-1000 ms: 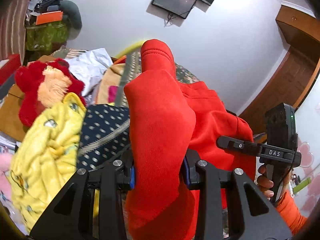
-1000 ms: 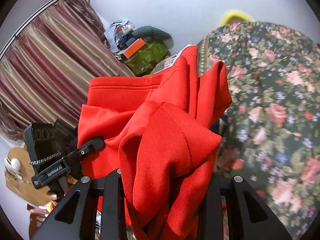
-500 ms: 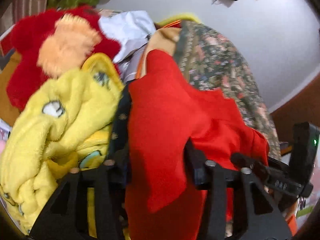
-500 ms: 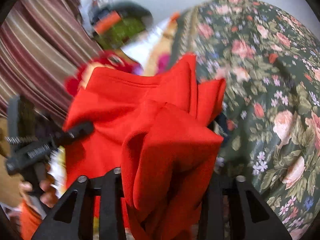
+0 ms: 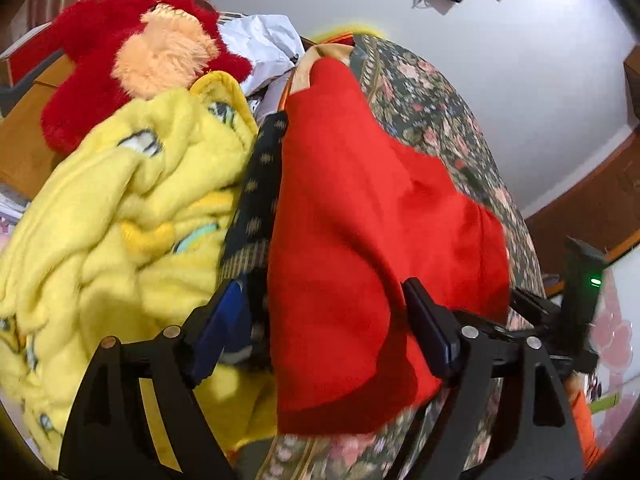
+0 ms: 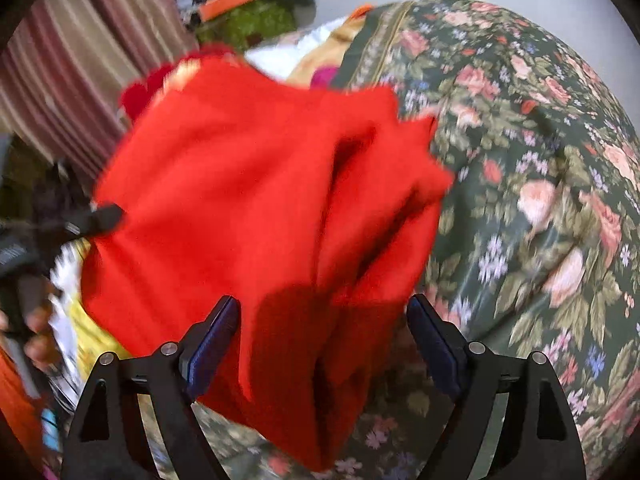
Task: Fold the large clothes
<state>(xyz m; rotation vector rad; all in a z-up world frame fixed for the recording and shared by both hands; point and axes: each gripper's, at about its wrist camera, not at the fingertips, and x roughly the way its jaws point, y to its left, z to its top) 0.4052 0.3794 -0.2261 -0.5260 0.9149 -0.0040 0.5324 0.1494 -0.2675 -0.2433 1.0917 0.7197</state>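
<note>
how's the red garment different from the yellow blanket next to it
The red garment is plain, smooth knit; the yellow blanket is fluffy with cartoon prints. The garment drapes on the floral bedspread in broad folds; the blanket lies bunched in a heap. Both are soft fabrics side by side.

Home bedroom, floral bedspread (image 6: 540,160), plush toy (image 5: 132,60)

matt red cloth garment (image 5: 360,220), fluffy yellow blanket (image 5: 120,216)

Right wrist view motion-blurred; red garment (image 6: 256,200) hides bedspread (image 6: 540,160) beneath; hand (image 6: 36,332) cut off.
</note>
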